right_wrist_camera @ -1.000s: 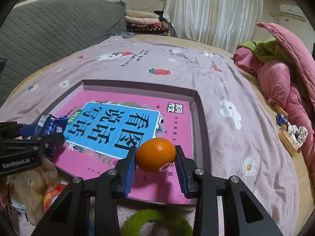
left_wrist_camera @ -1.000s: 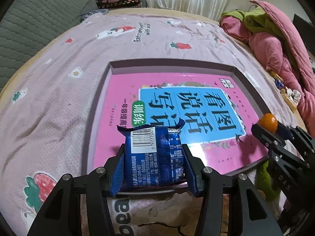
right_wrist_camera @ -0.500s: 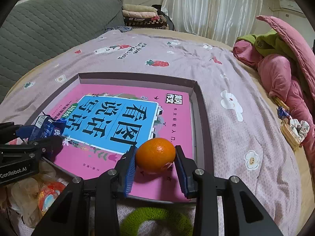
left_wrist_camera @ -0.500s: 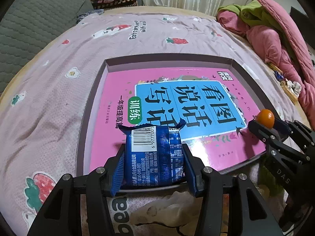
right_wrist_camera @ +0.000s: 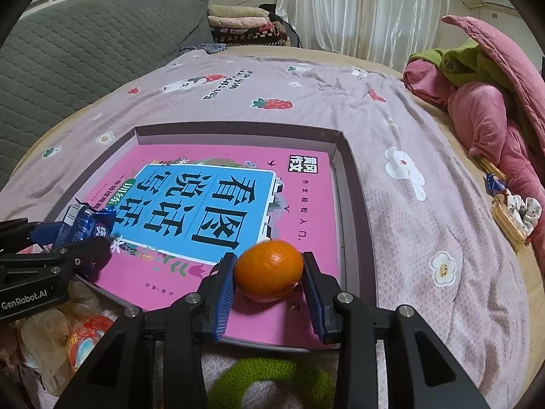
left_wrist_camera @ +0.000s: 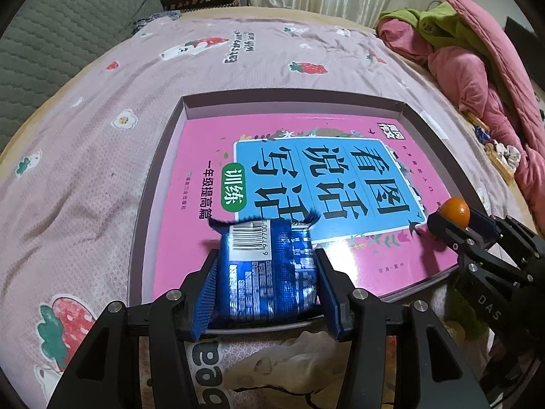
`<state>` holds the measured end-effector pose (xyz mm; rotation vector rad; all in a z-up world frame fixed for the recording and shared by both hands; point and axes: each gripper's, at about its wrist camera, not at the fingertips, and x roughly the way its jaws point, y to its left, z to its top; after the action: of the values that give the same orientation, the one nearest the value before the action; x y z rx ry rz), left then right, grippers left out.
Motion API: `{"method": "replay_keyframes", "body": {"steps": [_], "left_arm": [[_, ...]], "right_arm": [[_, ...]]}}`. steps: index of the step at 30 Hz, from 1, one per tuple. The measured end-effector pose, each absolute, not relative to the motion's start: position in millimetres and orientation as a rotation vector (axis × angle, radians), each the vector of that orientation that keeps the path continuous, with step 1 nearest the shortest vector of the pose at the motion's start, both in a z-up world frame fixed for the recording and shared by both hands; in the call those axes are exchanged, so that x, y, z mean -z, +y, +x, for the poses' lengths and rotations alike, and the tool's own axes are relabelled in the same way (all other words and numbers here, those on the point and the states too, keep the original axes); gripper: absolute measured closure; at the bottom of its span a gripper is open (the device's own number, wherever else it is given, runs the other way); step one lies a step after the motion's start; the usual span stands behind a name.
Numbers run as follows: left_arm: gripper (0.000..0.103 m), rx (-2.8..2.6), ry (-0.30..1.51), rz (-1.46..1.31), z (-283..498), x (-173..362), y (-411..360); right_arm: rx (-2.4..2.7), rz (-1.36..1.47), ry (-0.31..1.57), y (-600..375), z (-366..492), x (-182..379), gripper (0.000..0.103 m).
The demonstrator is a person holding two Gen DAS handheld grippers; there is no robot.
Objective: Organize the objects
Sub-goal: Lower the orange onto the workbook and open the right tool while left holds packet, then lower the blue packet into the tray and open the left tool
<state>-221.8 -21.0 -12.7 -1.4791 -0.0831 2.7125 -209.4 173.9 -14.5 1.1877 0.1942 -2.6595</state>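
My left gripper (left_wrist_camera: pixel 267 269) is shut on a blue snack packet (left_wrist_camera: pixel 269 266) and holds it over the near left part of a pink book (left_wrist_camera: pixel 306 177) that lies in a shallow grey box (left_wrist_camera: pixel 160 160) on the bed. My right gripper (right_wrist_camera: pixel 269 266) is shut on an orange (right_wrist_camera: pixel 269 269) over the book's near right part (right_wrist_camera: pixel 299 204). The orange (left_wrist_camera: pixel 455 211) and right gripper also show at the right of the left wrist view. The packet (right_wrist_camera: pixel 81 226) and left gripper show at the left of the right wrist view.
The box sits on a pink strawberry-print bedspread (left_wrist_camera: pixel 102 136). Pink and green bedding (right_wrist_camera: pixel 483 102) is piled at the right. Small wrapped snacks (right_wrist_camera: pixel 507 211) lie by it. A green ring (right_wrist_camera: pixel 272 381) and plastic bags (right_wrist_camera: pixel 68 334) lie at the near edge. A grey headboard (right_wrist_camera: pixel 68 61) stands at the left.
Both grippers have moved forward and lower over the box, each still holding its object. The book appears larger and closer in both views.
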Motion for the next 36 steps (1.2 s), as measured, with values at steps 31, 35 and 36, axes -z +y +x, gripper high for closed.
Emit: {"method": "replay_keyframes", "body": {"steps": [31,35,36], "left_arm": [[0.043,-2.773,-0.168,-1.295,-202,-12,-37],[0.043,-2.788,-0.195,-1.242,-198,-19,-40],[0.042,-2.795,-0.204,-1.223,-196,-22,-41]], "right_arm": [[2.696,1.072,0.164,174,-197,-2,0.053],[2.703,1.044,0.166,173,-194,-6,0.053],[2.704,1.036,0.166,173,-193,-7,0.052]]}}
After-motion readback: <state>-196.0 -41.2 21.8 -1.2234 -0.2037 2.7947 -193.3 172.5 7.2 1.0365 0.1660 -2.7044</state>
